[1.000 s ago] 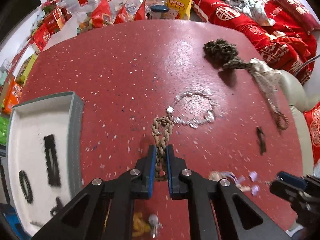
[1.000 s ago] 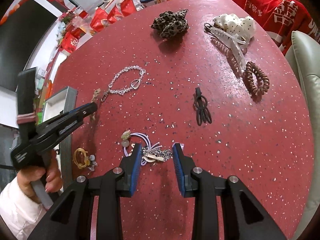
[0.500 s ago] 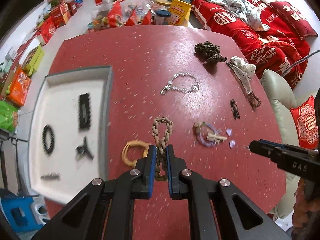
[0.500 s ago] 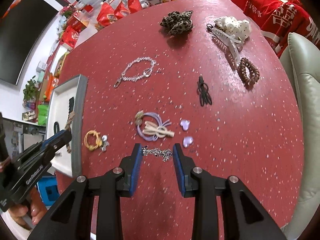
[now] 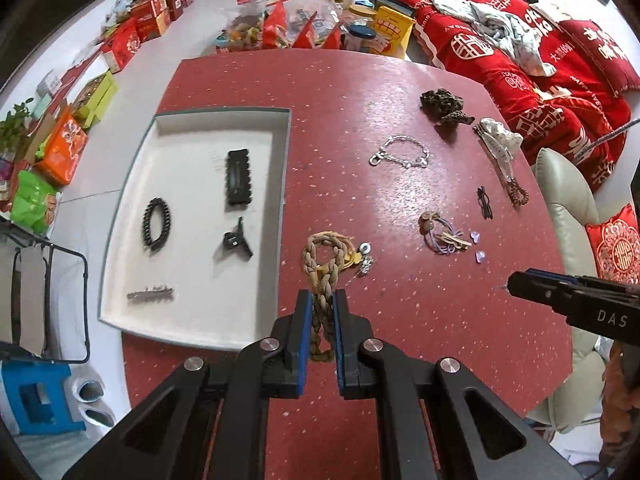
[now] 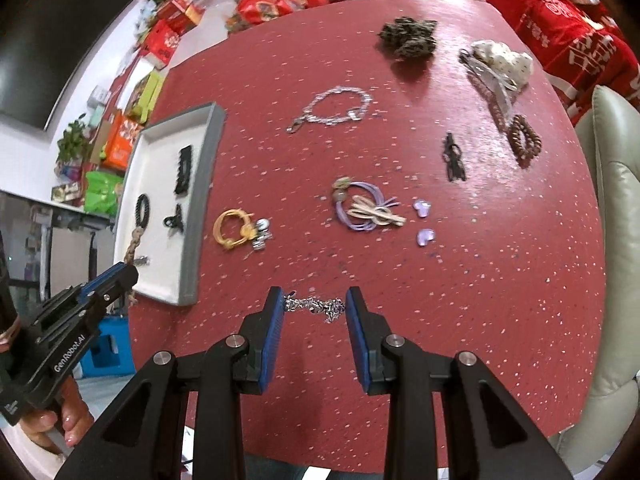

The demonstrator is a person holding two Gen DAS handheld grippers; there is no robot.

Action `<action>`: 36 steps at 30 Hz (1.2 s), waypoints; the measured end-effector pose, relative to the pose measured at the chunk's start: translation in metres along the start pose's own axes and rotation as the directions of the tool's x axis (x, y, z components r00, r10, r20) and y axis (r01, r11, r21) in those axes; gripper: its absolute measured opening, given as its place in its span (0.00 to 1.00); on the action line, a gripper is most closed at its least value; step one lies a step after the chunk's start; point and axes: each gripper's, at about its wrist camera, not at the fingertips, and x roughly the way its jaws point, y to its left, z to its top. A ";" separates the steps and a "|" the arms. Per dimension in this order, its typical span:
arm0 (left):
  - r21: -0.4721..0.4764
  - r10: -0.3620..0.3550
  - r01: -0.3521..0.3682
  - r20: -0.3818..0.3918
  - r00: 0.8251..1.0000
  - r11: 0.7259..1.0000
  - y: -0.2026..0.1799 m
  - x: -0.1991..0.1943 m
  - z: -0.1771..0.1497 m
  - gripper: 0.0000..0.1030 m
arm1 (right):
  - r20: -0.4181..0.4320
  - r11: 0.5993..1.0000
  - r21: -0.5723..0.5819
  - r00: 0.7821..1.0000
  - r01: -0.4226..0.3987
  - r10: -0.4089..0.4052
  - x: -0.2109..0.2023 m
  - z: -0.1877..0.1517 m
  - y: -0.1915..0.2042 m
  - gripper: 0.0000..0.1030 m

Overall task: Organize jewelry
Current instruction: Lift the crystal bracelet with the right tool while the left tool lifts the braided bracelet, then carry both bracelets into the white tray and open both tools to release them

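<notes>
The braided rope bracelet (image 5: 322, 276), a tan plaited loop of coarse cord, hangs pinched between the blue pads of the left gripper (image 5: 322, 312), whose jaws are pressed together on its lower strands. It is held above the red speckled table (image 5: 352, 92), just right of the grey-rimmed white tray (image 5: 280, 184), presumably so it can be carried over the rim and laid beside the pieces already sorted there: a black beaded bracelet (image 5: 156, 224), a black scalloped hair clip (image 5: 238, 176), a small black claw clip (image 5: 236, 240) and a thin metal pin (image 5: 151, 294). The right gripper (image 6: 314, 312) has its jaws spread wide, a short silver chain (image 6: 316, 305) of fine links stretched between the pads; whether it is gripped or merely framed I cannot tell. Farther out lie a yellow cord ring with silver charms (image 6: 236, 228), a lilac elastic band (image 6: 366, 208), two lilac heart beads (image 6: 422, 208), a longer silver chain (image 6: 334, 108), a brown coil tie (image 6: 524, 138) and a leopard scrunchie (image 6: 408, 36)
</notes>
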 end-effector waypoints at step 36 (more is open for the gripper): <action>-0.215 0.040 -0.026 0.063 0.997 0.976 0.111 -0.011 -0.020 0.11 | -0.028 0.956 -0.294 1.000 -0.016 0.008 0.019 0.036 0.162 0.33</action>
